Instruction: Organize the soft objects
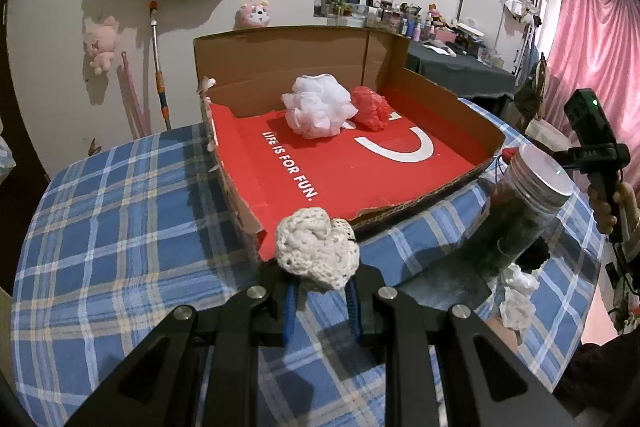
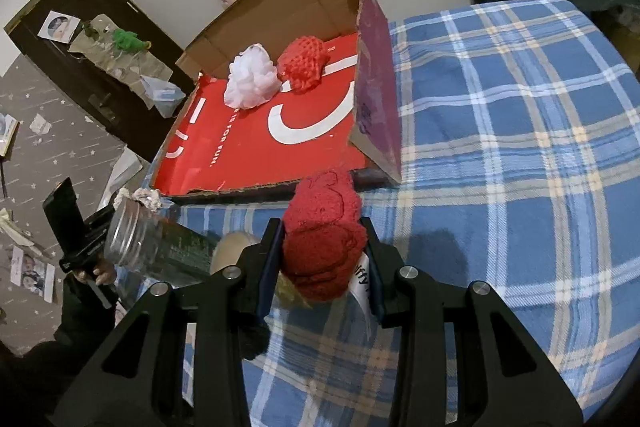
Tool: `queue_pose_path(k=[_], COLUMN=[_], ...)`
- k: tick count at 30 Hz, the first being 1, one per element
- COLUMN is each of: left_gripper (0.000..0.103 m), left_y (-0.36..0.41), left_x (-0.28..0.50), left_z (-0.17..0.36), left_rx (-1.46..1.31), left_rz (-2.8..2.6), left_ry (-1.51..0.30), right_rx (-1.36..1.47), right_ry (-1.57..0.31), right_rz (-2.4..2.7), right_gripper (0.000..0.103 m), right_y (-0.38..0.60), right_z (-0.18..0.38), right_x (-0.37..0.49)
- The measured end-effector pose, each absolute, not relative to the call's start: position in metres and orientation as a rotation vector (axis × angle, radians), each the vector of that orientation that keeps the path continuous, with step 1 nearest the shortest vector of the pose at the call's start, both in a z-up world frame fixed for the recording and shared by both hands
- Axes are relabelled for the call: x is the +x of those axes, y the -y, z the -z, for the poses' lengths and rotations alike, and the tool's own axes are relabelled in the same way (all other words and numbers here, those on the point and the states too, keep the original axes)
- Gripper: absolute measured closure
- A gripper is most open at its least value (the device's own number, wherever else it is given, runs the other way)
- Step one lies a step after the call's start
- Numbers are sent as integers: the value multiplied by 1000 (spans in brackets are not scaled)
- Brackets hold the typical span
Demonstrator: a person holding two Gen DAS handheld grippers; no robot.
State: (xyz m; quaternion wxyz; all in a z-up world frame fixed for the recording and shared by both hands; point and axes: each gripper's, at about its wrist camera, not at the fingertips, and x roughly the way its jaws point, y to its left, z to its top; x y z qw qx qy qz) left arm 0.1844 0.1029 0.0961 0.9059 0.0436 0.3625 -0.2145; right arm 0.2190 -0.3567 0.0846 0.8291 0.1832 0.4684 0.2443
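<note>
A cardboard box (image 1: pixel 472 123) with a red floor sits on the plaid table; it also shows in the right wrist view (image 2: pixel 376 95). In it lie a white mesh puff (image 1: pixel 318 111) (image 2: pixel 250 81) and a red knitted piece (image 1: pixel 370 109) (image 2: pixel 302 63), side by side at the far end. My left gripper (image 1: pixel 320 291) is shut on a cream crocheted piece (image 1: pixel 318 253), held just before the box's near corner. My right gripper (image 2: pixel 322 267) is shut on a dark red knitted piece (image 2: pixel 324 239) with a white label, held above the table near the box's front edge.
A clear plastic jar (image 1: pixel 520 211) (image 2: pixel 160 243) with dark contents stands on the table by the box. A white soft piece (image 1: pixel 518 299) and a dark one lie beside it. The blue plaid cloth (image 2: pixel 520 147) covers the table. Plush toys and bags hang on the wall.
</note>
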Motion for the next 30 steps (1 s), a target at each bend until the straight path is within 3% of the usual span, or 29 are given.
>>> queue_pose_path(k=[16,30], left_gripper=[81,81], left_y=[-90,-82], left_x=[217,265], left_z=[-107,-120], left_rx=[60,10], left_rz=[510,470], left_ry=[-778,-779], right_rx=[386,353], right_ry=[-1067,-986], right_rz=[-610,-574], right_gripper=[68,68], right_y=[331,303], right_z=[-103,-137], right_x=[261,303])
